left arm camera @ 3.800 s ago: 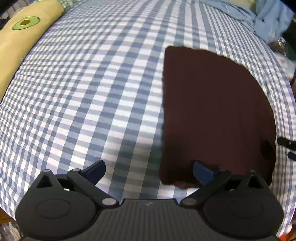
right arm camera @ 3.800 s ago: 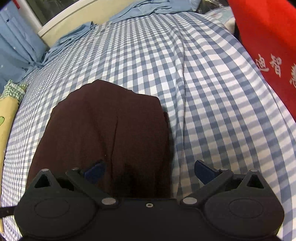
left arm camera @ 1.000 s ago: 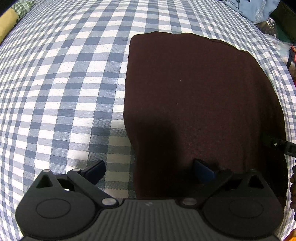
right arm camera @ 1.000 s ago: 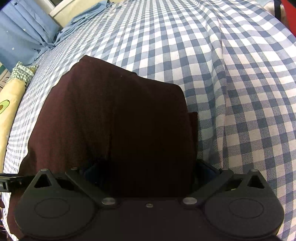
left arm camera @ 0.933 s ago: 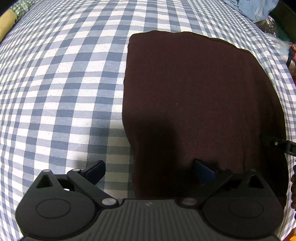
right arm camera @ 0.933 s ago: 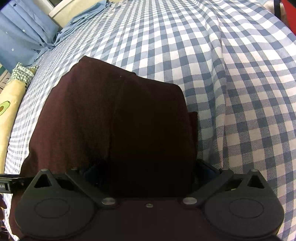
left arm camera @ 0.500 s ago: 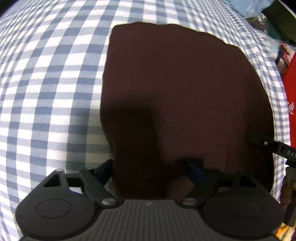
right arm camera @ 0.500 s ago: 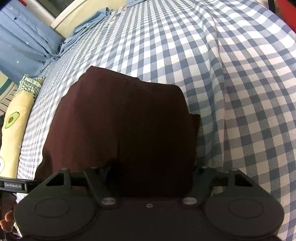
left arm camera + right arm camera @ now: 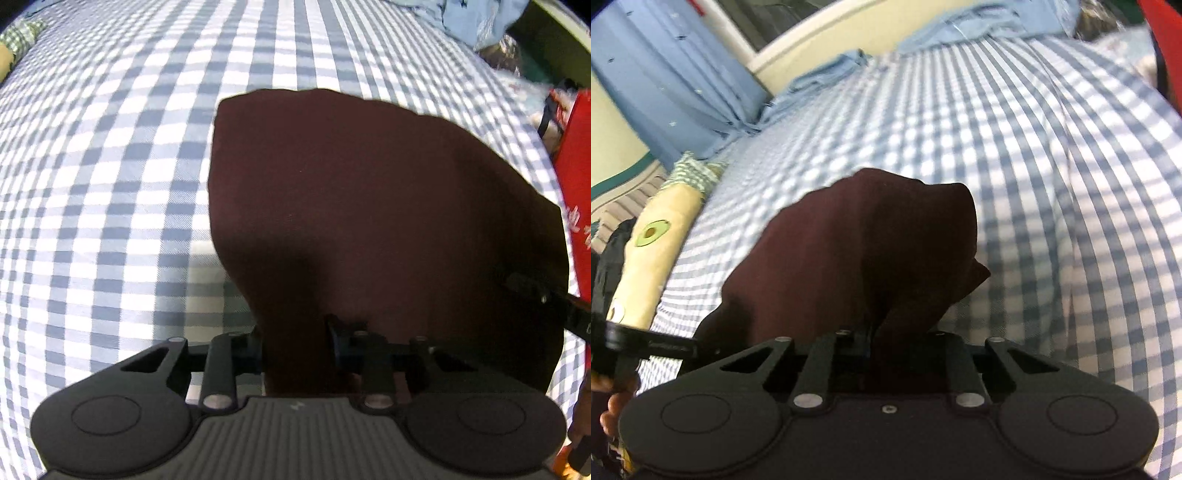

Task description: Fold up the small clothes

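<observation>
A dark maroon garment (image 9: 369, 206) lies folded on a blue-and-white checked bed sheet (image 9: 92, 166). My left gripper (image 9: 295, 345) is shut on the garment's near left edge, cloth bunched between the fingers. My right gripper (image 9: 882, 339) is shut on the near right edge of the garment (image 9: 857, 251), which rises off the sheet toward me. The right gripper's tip shows at the right edge of the left wrist view (image 9: 543, 295). The left gripper's side shows at the left edge of the right wrist view (image 9: 635, 343).
A yellow avocado-print pillow (image 9: 646, 258) lies along the bed's left side. Blue curtains (image 9: 672, 85) and crumpled blue cloth (image 9: 827, 74) are at the far end. A red bag (image 9: 580, 166) stands at the right of the bed.
Both grippers closed on the garment's near edge and lifted it; the near end now rises off the sheet and the views tilt up toward the far end of the bed.
</observation>
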`<control>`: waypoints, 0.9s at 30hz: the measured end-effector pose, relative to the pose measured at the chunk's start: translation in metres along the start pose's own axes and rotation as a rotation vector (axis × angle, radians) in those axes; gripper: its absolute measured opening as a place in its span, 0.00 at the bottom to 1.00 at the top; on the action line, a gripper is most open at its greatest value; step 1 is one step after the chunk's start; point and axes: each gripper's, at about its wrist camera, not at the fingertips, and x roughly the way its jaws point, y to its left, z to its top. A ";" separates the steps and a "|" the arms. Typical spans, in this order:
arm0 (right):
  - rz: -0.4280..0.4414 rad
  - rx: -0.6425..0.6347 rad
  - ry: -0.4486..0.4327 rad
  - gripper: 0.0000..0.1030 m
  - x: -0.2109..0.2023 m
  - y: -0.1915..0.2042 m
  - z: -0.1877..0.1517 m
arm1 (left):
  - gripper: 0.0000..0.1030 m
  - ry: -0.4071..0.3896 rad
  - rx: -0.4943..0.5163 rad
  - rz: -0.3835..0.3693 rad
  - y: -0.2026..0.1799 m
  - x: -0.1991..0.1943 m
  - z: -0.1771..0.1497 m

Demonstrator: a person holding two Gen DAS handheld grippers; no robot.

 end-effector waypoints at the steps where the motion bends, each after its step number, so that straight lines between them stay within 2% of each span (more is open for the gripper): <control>1: 0.006 -0.011 -0.008 0.17 -0.004 0.004 0.002 | 0.31 -0.009 -0.006 -0.007 0.003 -0.005 0.001; 7: 0.072 0.042 -0.010 0.17 0.000 0.019 0.013 | 0.31 -0.055 -0.003 0.025 0.025 -0.030 0.021; 13: 0.104 -0.004 -0.017 0.17 0.025 0.052 0.025 | 0.30 -0.107 0.005 0.105 0.045 -0.042 0.031; 17: 0.106 -0.019 0.004 0.17 0.050 0.063 0.032 | 0.32 -0.125 -0.042 0.115 0.064 -0.031 0.026; 21: 0.067 -0.027 0.070 0.18 0.074 0.064 0.028 | 0.34 -0.079 -0.096 0.135 0.071 -0.007 0.018; 24: 0.050 -0.028 0.076 0.24 0.075 0.060 0.024 | 0.40 -0.093 -0.094 0.172 0.069 -0.008 0.015; 26: 0.039 -0.014 0.083 0.35 0.073 0.055 0.022 | 0.47 -0.093 -0.084 0.199 0.064 -0.008 0.013; 27: 0.030 -0.008 0.086 0.37 0.073 0.053 0.021 | 0.50 -0.091 -0.078 0.218 0.062 -0.006 0.014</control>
